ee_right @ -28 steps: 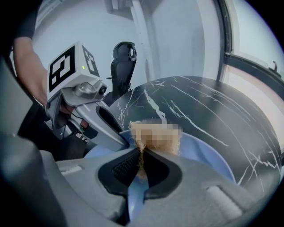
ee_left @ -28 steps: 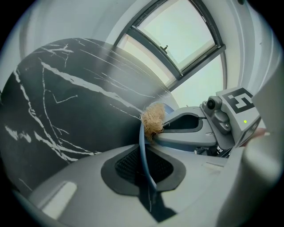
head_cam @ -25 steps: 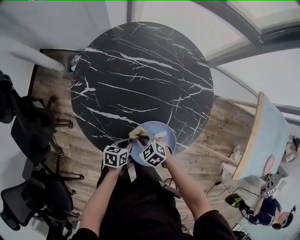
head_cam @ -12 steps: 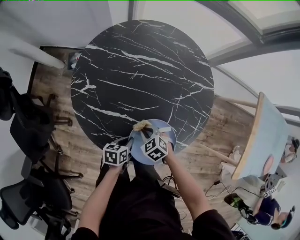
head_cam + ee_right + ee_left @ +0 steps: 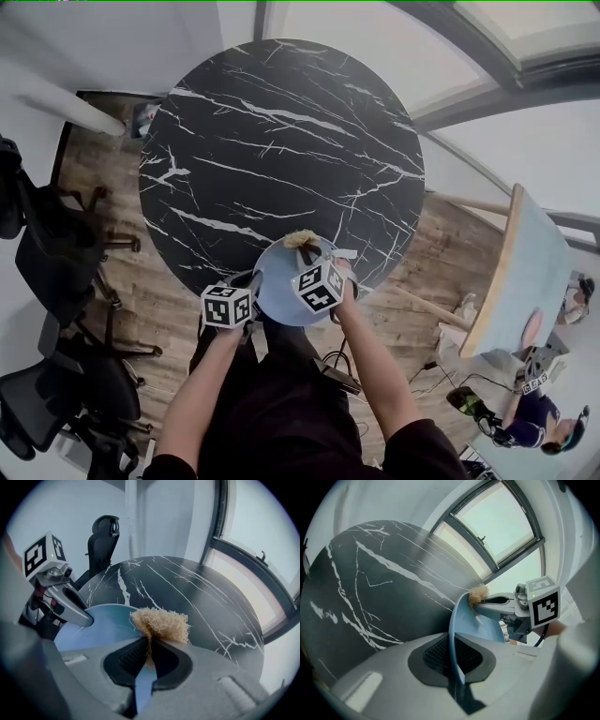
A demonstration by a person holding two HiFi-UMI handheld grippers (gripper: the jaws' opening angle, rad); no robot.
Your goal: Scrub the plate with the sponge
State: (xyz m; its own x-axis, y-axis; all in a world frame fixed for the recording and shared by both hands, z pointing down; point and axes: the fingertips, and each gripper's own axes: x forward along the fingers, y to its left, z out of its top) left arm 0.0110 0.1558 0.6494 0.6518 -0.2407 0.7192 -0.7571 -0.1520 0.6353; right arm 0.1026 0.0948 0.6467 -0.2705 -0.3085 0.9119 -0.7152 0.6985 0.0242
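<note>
A light blue plate [image 5: 279, 281] hangs tilted over the near edge of the round black marble table [image 5: 281, 150]. My left gripper [image 5: 253, 283] is shut on the plate's near left rim; in the left gripper view that rim [image 5: 457, 634] stands edge-on between the dark pads of the left gripper [image 5: 452, 656]. My right gripper [image 5: 306, 253] is shut on a tan fibrous sponge [image 5: 300, 240] that rests at the plate's far rim. The right gripper view has the sponge [image 5: 160, 624] bulging out of the right gripper [image 5: 149, 656], with the plate [image 5: 101, 623] beneath and the left gripper [image 5: 77, 611] on its left edge.
Black office chairs [image 5: 56, 253] stand on the wooden floor left of the table. A pale tabletop [image 5: 525, 272] and a seated person [image 5: 534, 412] are off to the right. A large window [image 5: 501, 522] lies beyond the table.
The sponge has slid from the plate's left rim rightward to its far rim with the right gripper. The plate has come up and tilted, looking larger. The left grip is unchanged.
</note>
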